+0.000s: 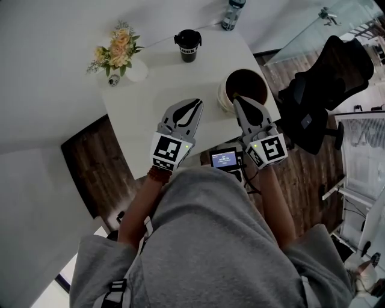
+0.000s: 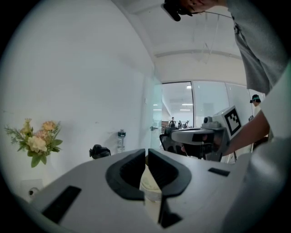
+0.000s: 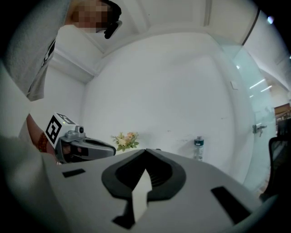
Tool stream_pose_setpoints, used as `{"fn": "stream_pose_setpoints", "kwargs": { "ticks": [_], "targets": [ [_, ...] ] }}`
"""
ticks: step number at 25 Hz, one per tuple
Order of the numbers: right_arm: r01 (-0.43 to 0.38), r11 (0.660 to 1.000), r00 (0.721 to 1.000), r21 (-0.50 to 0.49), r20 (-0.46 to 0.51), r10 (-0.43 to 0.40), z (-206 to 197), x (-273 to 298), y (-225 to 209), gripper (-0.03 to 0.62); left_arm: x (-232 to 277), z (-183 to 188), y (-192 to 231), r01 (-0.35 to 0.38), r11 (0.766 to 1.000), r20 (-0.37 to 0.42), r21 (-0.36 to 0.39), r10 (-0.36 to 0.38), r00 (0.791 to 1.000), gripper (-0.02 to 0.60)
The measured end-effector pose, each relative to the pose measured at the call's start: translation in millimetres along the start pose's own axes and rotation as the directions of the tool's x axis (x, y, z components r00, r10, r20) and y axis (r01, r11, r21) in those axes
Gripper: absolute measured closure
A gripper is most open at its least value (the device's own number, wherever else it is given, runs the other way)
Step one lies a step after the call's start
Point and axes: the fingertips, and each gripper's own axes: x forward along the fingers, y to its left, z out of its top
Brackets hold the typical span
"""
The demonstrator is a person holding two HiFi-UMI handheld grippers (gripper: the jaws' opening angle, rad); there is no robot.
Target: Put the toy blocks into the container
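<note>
The left tool (image 1: 197,103) is closed: in its own gripper view its dark pads (image 2: 136,170) stand tip to tip with only a thin slit between them, and nothing is gripped. The right tool (image 1: 236,98) is closed too, its pads (image 3: 159,175) meeting at a point with nothing between them. Both are held nearly level over the near part of the white bench (image 1: 156,90), side by side and a little apart.

The container (image 1: 223,96), a round tub that is pale outside and brown inside, stands on the bench directly ahead of the right tool. That tool's tips lie at its near rim in the head view; whether they touch it cannot be told. It lies ahead and to the right of the left tool, near but apart.

Each tool carries a marker cube (image 1: 170,151) with a black-and-white square pattern and no readable words. Between the two tools, close to the person's body, sits a small device (image 1: 225,159) with a lit screen; its text is too small to read.

Farther ahead of the left tool stands a black lidded cup (image 1: 188,45) with white lettering too small to make out. Off to its left is a bunch of flowers (image 1: 117,51), and beyond the container is a bottle (image 1: 231,13) whose label cannot be read.
</note>
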Motion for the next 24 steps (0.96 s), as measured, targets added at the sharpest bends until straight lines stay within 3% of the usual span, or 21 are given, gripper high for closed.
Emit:
{"fn": "stream_pose_setpoints", "kwargs": {
  "ticks": [15,24],
  "targets": [
    [0.005,1.0,1.0,0.009,-0.014,-0.005,-8,-9,-4,0.589,1,-9,-6,-0.01,1.0,-0.029,-0.005,0.01,1.0,0.557],
    [-0.016,0.999,0.998,-0.036,-0.061,0.013,-15,-11,-5,0.589,-2,-13,-7,-0.022,1.0,-0.042,-0.006,0.022,0.999,0.557]
  ]
}}
